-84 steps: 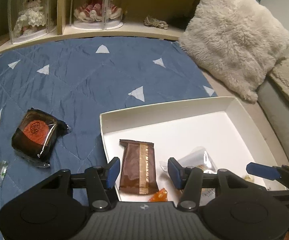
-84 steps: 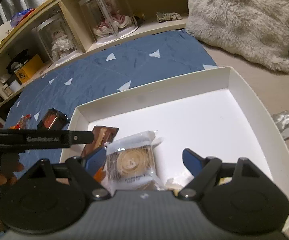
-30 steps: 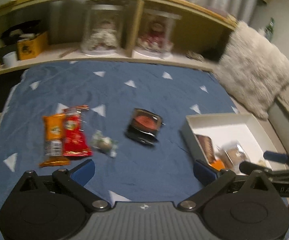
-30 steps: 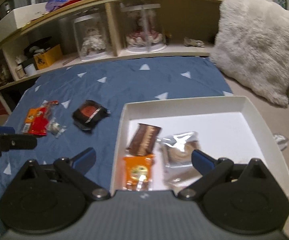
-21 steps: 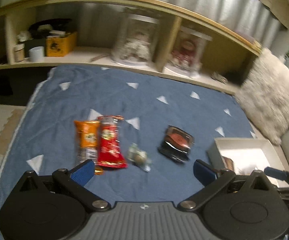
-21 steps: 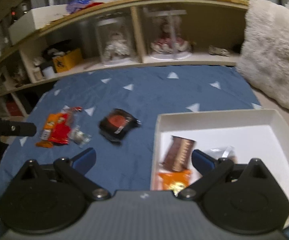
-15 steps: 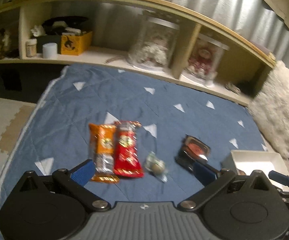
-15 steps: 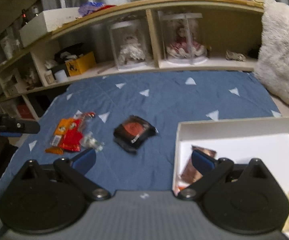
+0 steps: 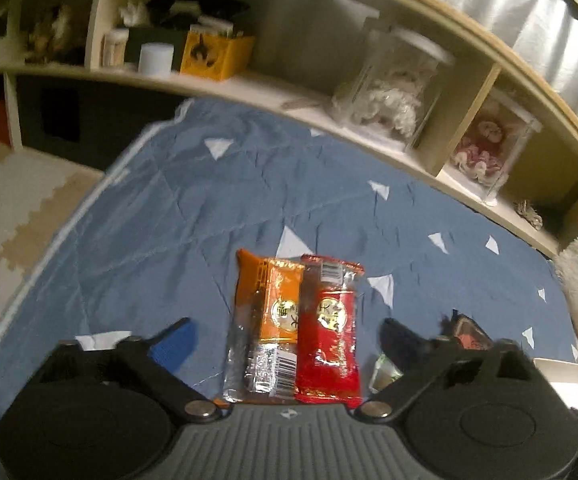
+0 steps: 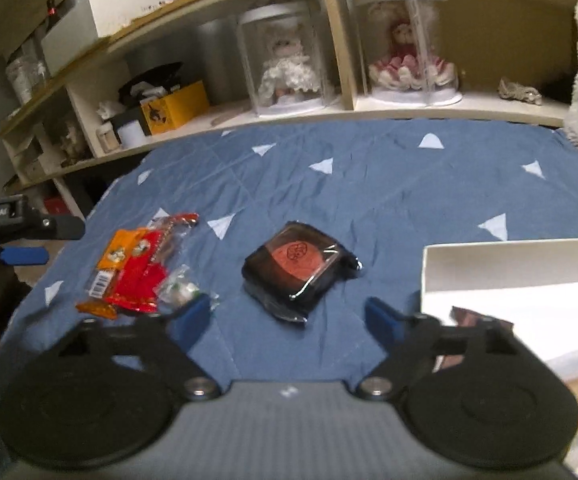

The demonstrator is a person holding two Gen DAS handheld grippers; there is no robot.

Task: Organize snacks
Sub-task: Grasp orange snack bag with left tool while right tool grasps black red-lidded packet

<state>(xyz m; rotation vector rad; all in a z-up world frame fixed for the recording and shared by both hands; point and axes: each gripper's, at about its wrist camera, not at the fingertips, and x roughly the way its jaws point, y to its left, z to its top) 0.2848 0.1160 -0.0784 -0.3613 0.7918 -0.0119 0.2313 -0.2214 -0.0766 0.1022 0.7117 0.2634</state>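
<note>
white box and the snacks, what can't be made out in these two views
- White box: right wrist view, cut off by the right edge; left wrist view shows only a corner.
- Brown packet in the box: mostly behind the right tongs' arm.
- Small clear-wrapped candy: left wrist view, half hidden by the left tongs.
- Print on the orange packet and red packet: blurred.

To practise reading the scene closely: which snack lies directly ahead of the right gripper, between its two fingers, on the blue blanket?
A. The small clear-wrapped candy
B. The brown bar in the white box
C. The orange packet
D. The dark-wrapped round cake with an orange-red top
D: in the right wrist view the dark-wrapped cake lies on the blanket, centred ahead of the right gripper, untouched.
</note>
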